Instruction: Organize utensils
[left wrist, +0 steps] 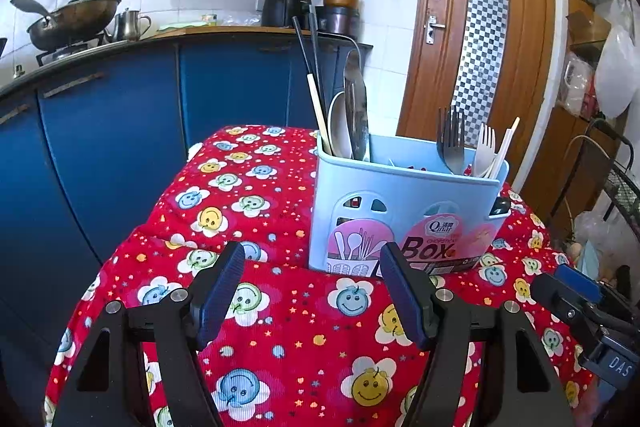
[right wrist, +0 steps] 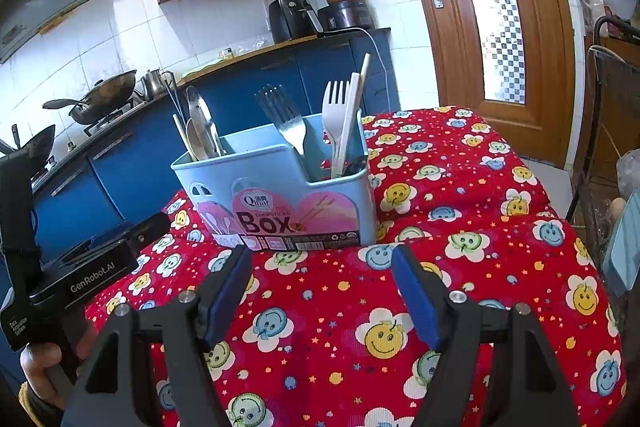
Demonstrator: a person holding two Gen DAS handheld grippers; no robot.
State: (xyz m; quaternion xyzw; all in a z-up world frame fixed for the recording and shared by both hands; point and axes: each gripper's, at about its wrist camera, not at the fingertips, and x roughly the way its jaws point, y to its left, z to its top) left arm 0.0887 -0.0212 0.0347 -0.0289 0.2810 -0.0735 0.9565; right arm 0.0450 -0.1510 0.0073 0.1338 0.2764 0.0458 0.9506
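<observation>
both claws, left claw [left wrist: 312,291] and right claw [right wrist: 320,291], hang spread and empty; the utensil box [right wrist: 280,187] stands just beyond, its utensils upright, neither claw clearly nearer.

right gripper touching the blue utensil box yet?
Apart. In the right wrist view, red tablecloth shows between the open right gripper's fingertips and the blue utensil box.

we see a table under a red smiley-flower cloth [left wrist: 256,187] [right wrist: 460,187]. on the cloth stands one light-blue utensil box [left wrist: 400,203] [right wrist: 280,187]; around the box, only wrinkled cloth.
</observation>
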